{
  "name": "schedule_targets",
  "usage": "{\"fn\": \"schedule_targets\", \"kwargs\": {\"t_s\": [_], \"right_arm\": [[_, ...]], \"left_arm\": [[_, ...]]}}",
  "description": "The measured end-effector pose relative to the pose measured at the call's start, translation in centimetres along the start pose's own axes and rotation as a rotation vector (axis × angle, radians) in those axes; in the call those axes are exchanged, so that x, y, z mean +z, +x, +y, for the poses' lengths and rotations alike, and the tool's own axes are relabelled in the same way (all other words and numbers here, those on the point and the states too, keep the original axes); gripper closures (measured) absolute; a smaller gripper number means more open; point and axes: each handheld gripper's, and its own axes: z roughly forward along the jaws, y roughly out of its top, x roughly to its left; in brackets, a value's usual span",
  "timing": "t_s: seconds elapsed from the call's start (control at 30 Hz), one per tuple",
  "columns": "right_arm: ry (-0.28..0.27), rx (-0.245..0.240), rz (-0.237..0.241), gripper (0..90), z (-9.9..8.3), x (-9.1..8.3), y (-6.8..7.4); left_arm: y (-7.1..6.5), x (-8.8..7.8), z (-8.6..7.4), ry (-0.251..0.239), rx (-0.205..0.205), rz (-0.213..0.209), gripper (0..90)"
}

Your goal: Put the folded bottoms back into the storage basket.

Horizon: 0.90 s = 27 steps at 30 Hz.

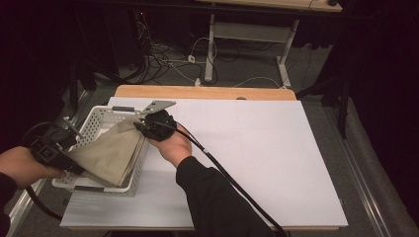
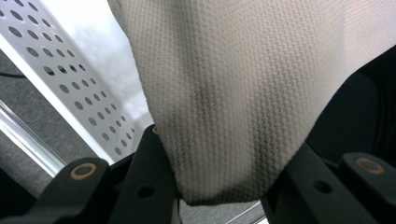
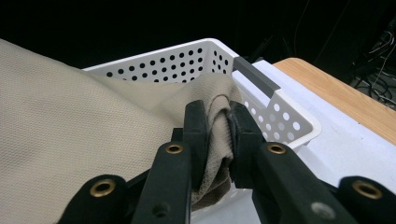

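Both claws are clamped on my beige cloth: right gripper pinches a bunched corner, left gripper the opposite end. Cloth hangs stretched over the white perforated basket, at about 9 o'clock on the white table.
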Motion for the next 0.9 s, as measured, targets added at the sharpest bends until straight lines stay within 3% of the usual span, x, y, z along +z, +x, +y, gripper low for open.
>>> {"fn": "schedule_targets", "kwargs": {"t_s": [0.37, 0.5, 0.53, 0.57, 0.63, 0.67, 0.73, 0.77, 0.9], "right_arm": [[0.004, -0.012, 0.01, 81.0, 1.9, 1.6, -1.2], [0.011, -0.013, 0.004, 79.9, 2.6, 2.5, -1.6], [0.013, -0.014, -0.007, 76.1, 2.6, 2.9, -1.7], [0.004, -0.009, -0.043, 63.1, 2.3, 3.6, -2.1], [0.023, 0.058, -0.059, 41.6, 1.6, 4.3, -2.9], [0.032, 0.089, -0.057, 35.4, 1.2, 4.5, -3.3], [0.016, 0.096, -0.052, 28.7, 0.8, 3.9, -3.4], [0.0, 0.087, -0.046, 22.2, 0.6, 3.3, -3.3], [-0.016, 0.08, -0.035, 16.8, 0.4, 2.4, -3.0]], "left_arm": [[1.6, 0.1, 0.2, -0.047, -0.044, -0.013, 73.2], [1.9, 0.3, 0.2, -0.065, -0.083, 0.027, 72.6], [2.1, 0.9, 0.1, -0.057, -0.101, 0.054, 69.1], [2.3, 1.2, 0.1, -0.04, -0.12, 0.06, 58.0], [2.0, 2.0, 0.1, -0.012, -0.158, 0.074, 31.7], [1.8, 2.1, 0.1, -0.006, -0.158, 0.077, 25.2], [1.3, 1.8, 0.1, -0.006, -0.143, 0.064, 23.6], [1.2, 1.7, 0.1, -0.001, -0.141, 0.069, 17.9], [1.0, 1.0, 0.0, -0.004, -0.145, 0.072, 17.7]]}}
